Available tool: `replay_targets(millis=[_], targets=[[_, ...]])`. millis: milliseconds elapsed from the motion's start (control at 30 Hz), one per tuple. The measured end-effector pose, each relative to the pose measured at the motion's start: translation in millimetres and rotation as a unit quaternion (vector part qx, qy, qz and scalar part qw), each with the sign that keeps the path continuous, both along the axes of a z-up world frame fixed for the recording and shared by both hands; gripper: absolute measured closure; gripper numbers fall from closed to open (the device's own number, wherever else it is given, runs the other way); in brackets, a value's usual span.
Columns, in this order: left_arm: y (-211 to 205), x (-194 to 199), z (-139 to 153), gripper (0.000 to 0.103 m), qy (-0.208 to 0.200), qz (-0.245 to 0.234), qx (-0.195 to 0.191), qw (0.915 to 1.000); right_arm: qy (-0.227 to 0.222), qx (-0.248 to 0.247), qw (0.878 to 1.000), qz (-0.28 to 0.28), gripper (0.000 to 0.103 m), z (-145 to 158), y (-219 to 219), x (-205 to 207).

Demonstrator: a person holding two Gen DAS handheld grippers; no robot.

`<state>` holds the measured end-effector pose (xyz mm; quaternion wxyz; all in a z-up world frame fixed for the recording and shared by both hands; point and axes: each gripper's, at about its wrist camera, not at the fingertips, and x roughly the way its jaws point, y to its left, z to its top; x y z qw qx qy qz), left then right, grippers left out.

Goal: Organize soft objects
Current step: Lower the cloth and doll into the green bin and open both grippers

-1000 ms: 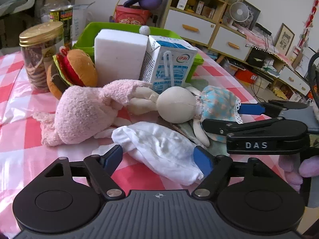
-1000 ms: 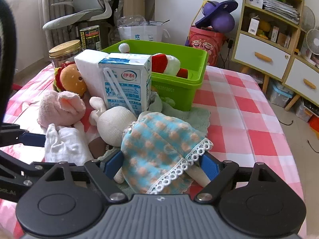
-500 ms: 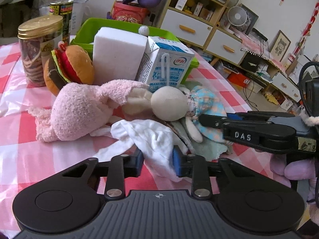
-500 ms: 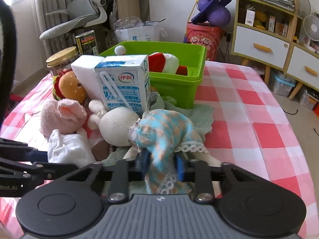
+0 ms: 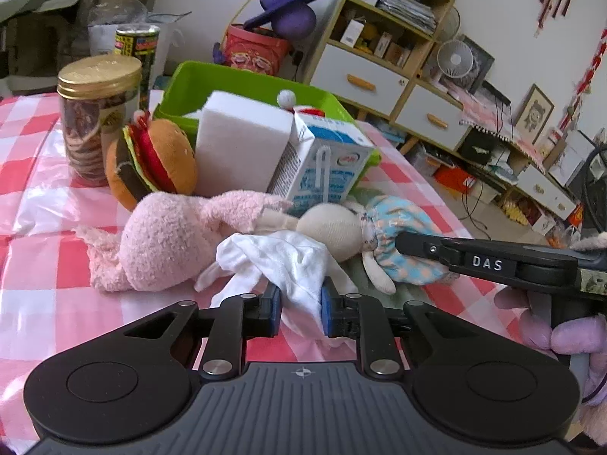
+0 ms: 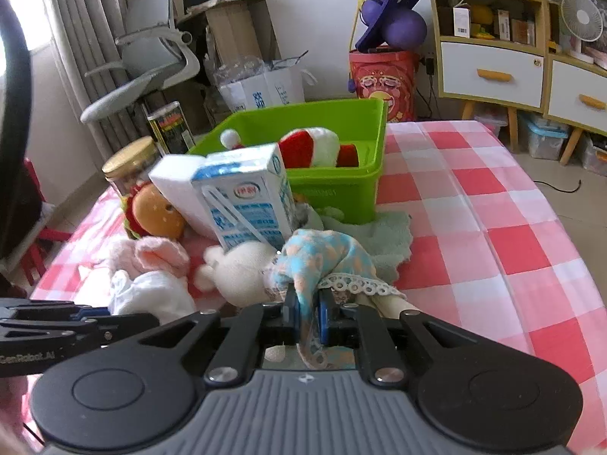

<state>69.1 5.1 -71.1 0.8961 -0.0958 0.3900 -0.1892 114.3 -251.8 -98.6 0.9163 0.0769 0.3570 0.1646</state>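
Closing on the white cloth (image 5: 288, 265), the left gripper (image 5: 300, 309) has its blue pads narrow, and a fold of the cloth is pressed between them near the front edge of the table (image 6: 493, 227). The right gripper (image 6: 306, 313) is fully closed on the blue checked dress of the rag doll (image 6: 322, 261); its black fingers reach to the doll from the right side in the left wrist view. The doll's cream head (image 5: 330, 229) lies just behind the cloth and touches it. A pink plush rabbit (image 5: 170, 242) lies beside the cloth, toward the left edge. Behind these soft things a milk carton (image 6: 242, 201) stands, a little tilted, with a white foam block (image 5: 239, 148) and a plush hamburger (image 5: 151, 163) beside it. A jar with a gold lid (image 5: 95, 121) stands further left. Near the far edge of the table the green bin (image 6: 341, 185) holds a red and white plush (image 6: 315, 148).
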Motion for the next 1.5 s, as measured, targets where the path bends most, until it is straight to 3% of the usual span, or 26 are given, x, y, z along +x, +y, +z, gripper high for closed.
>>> replay_targets(millis=[233,467,567,867,1033,1200,1500], targets=[[12,-3,17,0.085,-0.020,0.022,-0.017,0.9994,-0.018,0.031,0.999,-0.016,0.097,20,-10,-6],[17,-6,41,0.085,-0.054,0.044,-0.025,0.9973,-0.071,0.056,0.995,-0.033,0.097,53,-20,-18],[22,-5,47,0.085,-0.056,0.058,-0.039,0.9960,-0.091,0.060,0.993,-0.049,0.097,65,-22,-20],[32,16,68,0.085,-0.059,0.115,-0.033,0.9911,-0.123,0.107,0.982,-0.094,0.097,87,-32,-11],[38,42,79,0.085,-0.055,0.131,-0.031,0.9893,-0.110,0.151,0.975,-0.122,0.097,93,-39,8],[29,75,91,0.085,-0.065,0.125,-0.007,0.9900,-0.102,0.170,0.972,-0.125,0.097,99,-32,42],[7,138,77,0.084,-0.060,0.110,0.056,0.9906,-0.084,0.196,0.969,-0.123,0.097,85,-14,112]])
